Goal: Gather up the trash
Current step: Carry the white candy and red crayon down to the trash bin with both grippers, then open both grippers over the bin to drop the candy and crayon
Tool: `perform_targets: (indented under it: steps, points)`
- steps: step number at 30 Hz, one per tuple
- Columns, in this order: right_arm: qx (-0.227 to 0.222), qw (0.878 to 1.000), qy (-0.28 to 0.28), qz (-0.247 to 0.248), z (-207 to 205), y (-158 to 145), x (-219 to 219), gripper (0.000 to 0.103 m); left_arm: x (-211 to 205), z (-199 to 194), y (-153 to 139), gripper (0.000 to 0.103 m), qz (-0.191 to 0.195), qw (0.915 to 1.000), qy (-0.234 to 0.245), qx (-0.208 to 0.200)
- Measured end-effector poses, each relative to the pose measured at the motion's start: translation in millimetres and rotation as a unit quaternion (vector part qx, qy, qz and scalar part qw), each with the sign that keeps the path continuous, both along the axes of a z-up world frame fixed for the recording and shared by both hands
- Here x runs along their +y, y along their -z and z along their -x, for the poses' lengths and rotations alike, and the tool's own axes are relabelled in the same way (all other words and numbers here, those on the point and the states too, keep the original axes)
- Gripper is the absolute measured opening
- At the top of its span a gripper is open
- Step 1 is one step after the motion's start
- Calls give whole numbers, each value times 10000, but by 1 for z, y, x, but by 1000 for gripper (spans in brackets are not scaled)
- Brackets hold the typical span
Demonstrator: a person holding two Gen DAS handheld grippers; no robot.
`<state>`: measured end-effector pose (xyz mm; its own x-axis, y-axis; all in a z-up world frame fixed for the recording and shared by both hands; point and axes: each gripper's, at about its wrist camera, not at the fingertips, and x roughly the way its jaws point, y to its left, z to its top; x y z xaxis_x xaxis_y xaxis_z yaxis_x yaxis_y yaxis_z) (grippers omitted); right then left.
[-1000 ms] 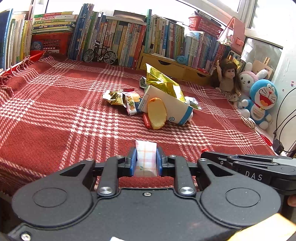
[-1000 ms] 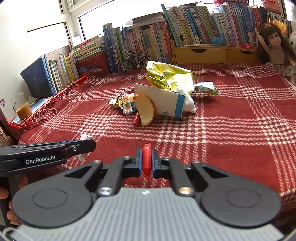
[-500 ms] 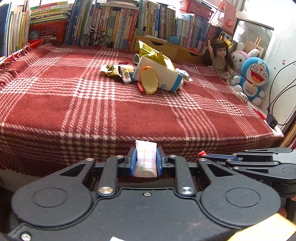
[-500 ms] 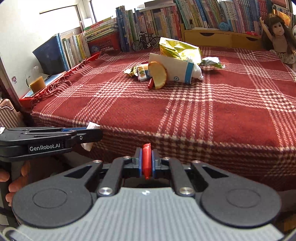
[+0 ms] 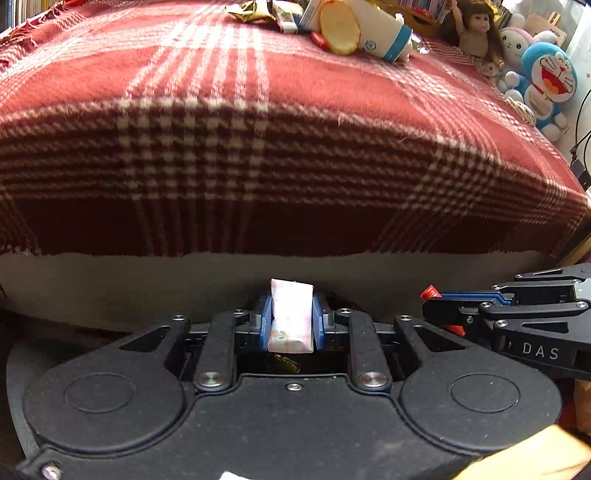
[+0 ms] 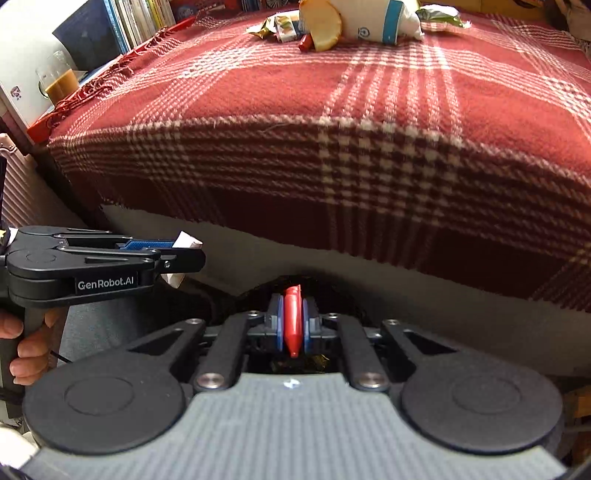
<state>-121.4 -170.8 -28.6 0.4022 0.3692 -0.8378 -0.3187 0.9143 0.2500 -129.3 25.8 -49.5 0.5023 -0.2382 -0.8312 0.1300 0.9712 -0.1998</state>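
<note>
My left gripper (image 5: 290, 314) is shut on a small pink-and-white wrapper (image 5: 290, 317), held below the table's front edge. My right gripper (image 6: 293, 319) is shut on a thin red wrapper (image 6: 292, 317), also low in front of the table. Each gripper shows in the other's view: the right gripper (image 5: 430, 295) at the right, the left gripper (image 6: 184, 245) at the left, a hand on its handle. More trash lies far back on the cloth: a white paper cup with a blue band (image 5: 384, 29), a yellow chip-like piece (image 5: 339, 27), and small wrappers (image 5: 258, 7). Something dark with gold scraps (image 6: 295, 363) lies under the fingers.
A red plaid cloth (image 5: 258, 110) covers the table and hangs over its front edge. A doll (image 5: 474, 38) and plush toys (image 5: 546, 81) stand at the right end. Books (image 6: 122, 22) and a glass of brown drink (image 6: 59, 79) sit at the left.
Both grippers have drawn back from the table and dropped below its front edge, still holding their wrappers. The trash pile now looks farther away.
</note>
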Motion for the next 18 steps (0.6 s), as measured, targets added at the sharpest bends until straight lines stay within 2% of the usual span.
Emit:
perform_targets:
  steps: [7,18]
  points:
    - [554,9983,162,-55,-9,32,-1,14,-11,-4,35,21,-243,9987,15,458]
    - [918,9953,309,-48,-16,58,1,14,-28,-13,74,21,-556,9940,104,931]
